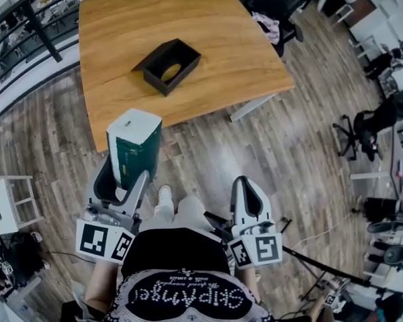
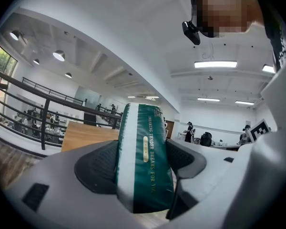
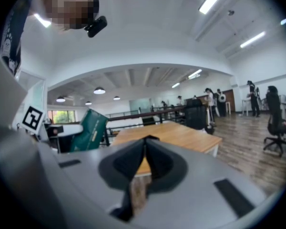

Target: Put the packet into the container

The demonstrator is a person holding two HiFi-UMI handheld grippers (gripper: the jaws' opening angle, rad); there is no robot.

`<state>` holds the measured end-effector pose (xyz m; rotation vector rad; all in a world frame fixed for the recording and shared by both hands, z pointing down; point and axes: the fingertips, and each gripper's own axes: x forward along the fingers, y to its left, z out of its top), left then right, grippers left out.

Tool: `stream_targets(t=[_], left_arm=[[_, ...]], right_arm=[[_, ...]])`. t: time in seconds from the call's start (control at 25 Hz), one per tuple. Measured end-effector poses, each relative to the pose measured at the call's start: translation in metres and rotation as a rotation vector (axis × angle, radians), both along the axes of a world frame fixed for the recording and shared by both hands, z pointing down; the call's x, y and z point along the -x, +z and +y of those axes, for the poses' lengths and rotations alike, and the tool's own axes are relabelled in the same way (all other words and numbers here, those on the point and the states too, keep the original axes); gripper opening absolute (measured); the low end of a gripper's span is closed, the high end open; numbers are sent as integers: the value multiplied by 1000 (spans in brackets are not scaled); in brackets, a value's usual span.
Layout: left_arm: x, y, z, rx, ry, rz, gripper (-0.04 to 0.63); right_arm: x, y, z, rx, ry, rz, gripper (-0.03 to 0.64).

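Jaws of the left gripper [image 2: 142, 168] are clamped on the packet [image 2: 144, 147], their dark pads pressing its two sides. The packet is green with a white band, and a gold line down its face reads "TENDER DREAMS FOR YO", the last letters running out of sight below. Jaws of the right gripper [image 3: 144, 149] are pressed together with nothing between them. That gripper's view also catches the packet tilted at its left, with the wooden desk [image 3: 181, 132] beyond. Only the head view shows the container [image 1: 183, 76]: a black, open-topped box sitting on the desk, well apart from the packet, which is held upright in the air just off the desk's near edge. It also shows black-and-white square markers on both grippers' cubes and white lettering on the person's black top [image 1: 181, 294], upside down and not clear enough to read.
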<state>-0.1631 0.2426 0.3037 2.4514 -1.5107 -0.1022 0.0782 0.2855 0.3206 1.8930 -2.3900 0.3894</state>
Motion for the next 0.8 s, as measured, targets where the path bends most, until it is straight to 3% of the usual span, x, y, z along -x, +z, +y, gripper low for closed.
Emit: stream_targets(t=[0.8], left_arm=[[8,7,-60,36,-106,20,339]], right_arm=[[0,9,-81,52,-89,2,40]])
